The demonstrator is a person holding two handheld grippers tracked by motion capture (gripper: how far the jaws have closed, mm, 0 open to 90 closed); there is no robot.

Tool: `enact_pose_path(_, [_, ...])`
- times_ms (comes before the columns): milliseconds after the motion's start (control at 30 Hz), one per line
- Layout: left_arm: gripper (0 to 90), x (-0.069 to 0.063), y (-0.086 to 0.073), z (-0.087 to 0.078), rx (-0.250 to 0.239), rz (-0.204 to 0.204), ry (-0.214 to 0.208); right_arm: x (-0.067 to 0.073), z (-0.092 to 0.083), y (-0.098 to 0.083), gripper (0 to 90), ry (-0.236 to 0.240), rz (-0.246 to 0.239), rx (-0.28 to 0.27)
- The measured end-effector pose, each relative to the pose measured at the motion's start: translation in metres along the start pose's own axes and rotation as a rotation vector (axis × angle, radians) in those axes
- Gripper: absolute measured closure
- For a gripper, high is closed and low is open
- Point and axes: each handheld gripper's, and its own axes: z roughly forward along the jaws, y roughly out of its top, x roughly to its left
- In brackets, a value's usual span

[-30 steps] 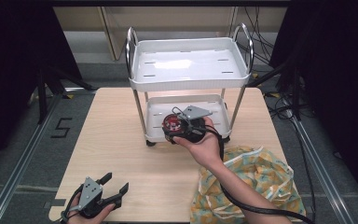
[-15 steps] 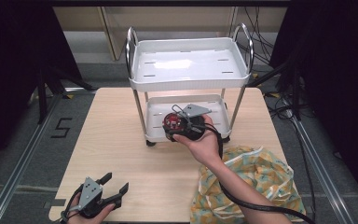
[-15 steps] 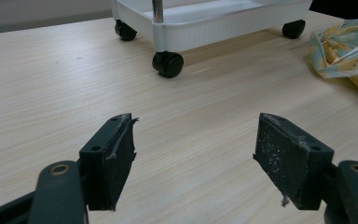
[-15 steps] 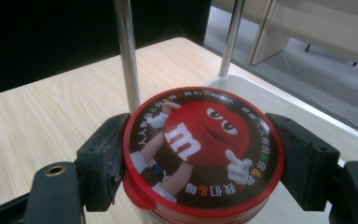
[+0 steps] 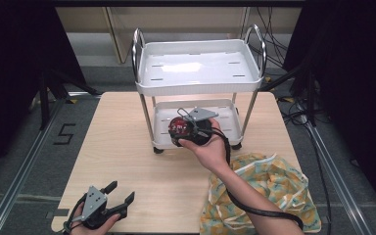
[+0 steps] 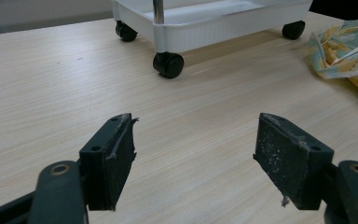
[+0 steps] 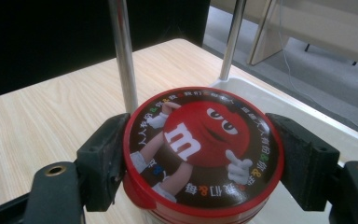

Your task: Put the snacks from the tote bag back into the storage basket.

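Red round tin (image 7: 203, 151): candy container with a cartoon character on its flat lid, lid facing up, its short axis upright. It was clamped between the two jaws of the right hand-held gripper (image 7: 203, 158), one jaw pressed on each side of the rim. In the high view the tin (image 5: 179, 127) sat at the left end of that hand-held gripper (image 5: 192, 130), over the near left edge of the lower shelf (image 5: 225, 110) of the white two-tier cart (image 5: 198, 68), just beside the cart's near left chrome post (image 7: 123, 56). The pictures did not settle whether the tin's base touched the shelf.

Relation governing the next move: the shelf lay directly beyond and to the right of the tin, so, as a judgement, a short push farther in would bring it fully onto the tray.

Left hand-held gripper (image 5: 108, 204): jaws spread wide, holding nothing, resting low at the near left corner of the desk (image 5: 122, 142), well apart from the tin; the right hand was the nearer by far.

Patterned cloth (image 5: 269, 191): heaped at the near right of the desk.

Change against the earlier frames: slight; tin and right hand-held gripper kept nearly the same place at the shelf, the left one stayed put.
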Motion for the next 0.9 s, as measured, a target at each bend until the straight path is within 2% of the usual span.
enact_pose_path(167, [27.8,0.000,0.000,0.001,0.004,0.007,-0.006,0.000,0.001,0.002,26.8,-0.001,0.010,-0.001])
enact_pose_path(200, [27.8,0.000,0.000,0.000,0.005,0.007,-0.006,-0.001,0.002,0.003,26.8,-0.005,-0.009,-0.010])
enact_pose_path(233, [27.8,0.000,0.000,0.001,0.004,0.006,-0.006,0.000,0.003,0.003,26.9,-0.002,0.002,-0.006])
enact_pose_path(400, [27.8,0.000,0.000,0.000,-0.001,-0.001,-0.002,0.002,0.007,0.005,26.8,-0.007,-0.009,-0.012])
enact_pose_path(500, [27.8,0.000,0.000,0.000,-0.001,0.000,-0.003,0.003,0.009,0.006,26.8,-0.002,0.002,0.005])
enact_pose_path(667, [27.8,0.000,0.000,0.000,0.000,0.000,-0.004,0.003,0.013,0.007,26.8,-0.009,-0.011,0.003])
enact_pose_path(800, [27.8,0.000,0.000,0.000,0.003,0.001,-0.002,0.003,0.016,0.008,26.8,0.004,0.000,0.011])
enact_pose_path(833, [27.8,0.000,0.000,0.000,0.002,0.001,-0.002,0.004,0.017,0.008,26.8,-0.008,0.015,0.010])
enact_pose_path(900, [27.8,0.000,0.000,0.000,0.002,0.001,-0.002,0.002,0.018,0.008,26.8,-0.006,0.003,0.013])
